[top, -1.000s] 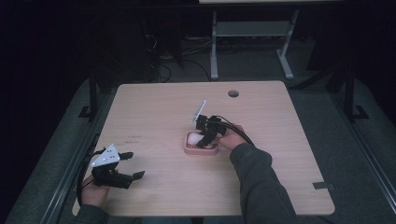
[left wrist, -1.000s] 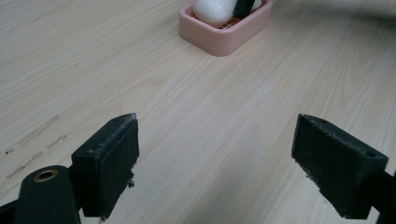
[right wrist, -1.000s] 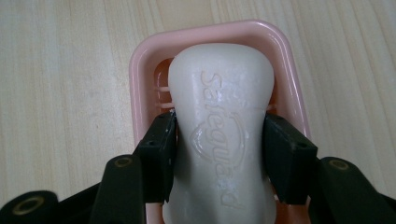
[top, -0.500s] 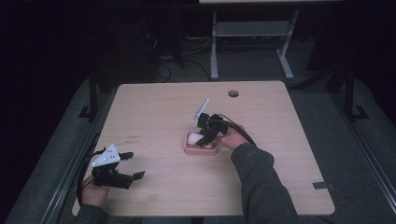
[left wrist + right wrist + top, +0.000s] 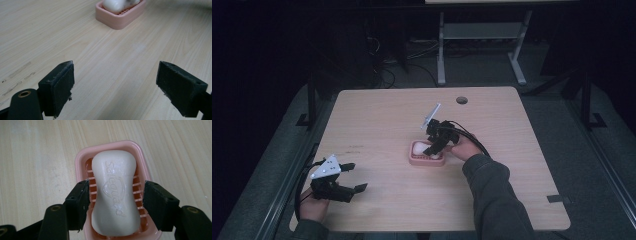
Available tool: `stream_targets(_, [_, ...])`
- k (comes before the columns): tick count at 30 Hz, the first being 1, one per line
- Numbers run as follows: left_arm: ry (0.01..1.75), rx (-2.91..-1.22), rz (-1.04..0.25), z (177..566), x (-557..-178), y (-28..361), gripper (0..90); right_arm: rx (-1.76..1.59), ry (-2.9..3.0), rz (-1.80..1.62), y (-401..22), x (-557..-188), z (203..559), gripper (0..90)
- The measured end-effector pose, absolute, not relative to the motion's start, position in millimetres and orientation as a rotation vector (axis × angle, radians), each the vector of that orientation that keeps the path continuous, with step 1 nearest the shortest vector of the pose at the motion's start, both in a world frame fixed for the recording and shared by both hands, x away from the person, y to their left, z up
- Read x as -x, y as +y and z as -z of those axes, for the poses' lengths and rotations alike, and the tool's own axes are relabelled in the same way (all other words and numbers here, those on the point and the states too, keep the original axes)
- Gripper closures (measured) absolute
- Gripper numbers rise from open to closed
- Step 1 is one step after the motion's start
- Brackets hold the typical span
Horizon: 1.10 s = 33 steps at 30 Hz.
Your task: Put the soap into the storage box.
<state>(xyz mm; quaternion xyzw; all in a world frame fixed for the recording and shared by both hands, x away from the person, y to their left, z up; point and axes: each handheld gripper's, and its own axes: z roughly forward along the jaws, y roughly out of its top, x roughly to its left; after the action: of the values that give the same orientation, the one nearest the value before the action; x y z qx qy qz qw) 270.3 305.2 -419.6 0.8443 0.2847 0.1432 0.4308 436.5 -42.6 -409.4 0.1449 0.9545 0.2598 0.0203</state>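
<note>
While the high view looks down on a pale wooden table [image 5: 377, 120], a pink soap dish [image 5: 427, 160] sits near the middle of it with a white bar of soap [image 5: 418, 148] inside. The right gripper [image 5: 433, 148] reaches down over the dish, held by the person's right hand [image 5: 462, 147], whose grey sleeve [image 5: 492, 195] comes in from the bottom edge. The left gripper [image 5: 354, 177] lies low near the table's front left corner, well apart from the dish, held in the left hand [image 5: 314, 207], its jaws spread and pointing right. A round hole [image 5: 461, 100] shows near the table's far edge.

From the left gripper view, the left gripper [image 5: 115, 85] has its two black jaws wide apart with only bare table [image 5: 50, 30] between them; it holds nothing. The soap dish [image 5: 120, 16] lies farther off at the top of that view, the soap [image 5: 115, 4] partly cut off by the frame.

From the right gripper view, the right gripper [image 5: 116, 196] straddles the soap [image 5: 115, 195], one jaw on each side of its narrow waist. A thin gap shows between each jaw and the bar, so the jaws are partly open and not gripping. The soap, with raised lettering on top, rests lengthwise on the ribbed floor of the dish [image 5: 82, 157].
</note>
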Motion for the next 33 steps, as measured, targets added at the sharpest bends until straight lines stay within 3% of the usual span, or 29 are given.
stream_targets(33, [0.71,-2.107,-0.356,420,-270,304,14.8,-0.492,2.932,-0.857,-64,-426,403,37.3])
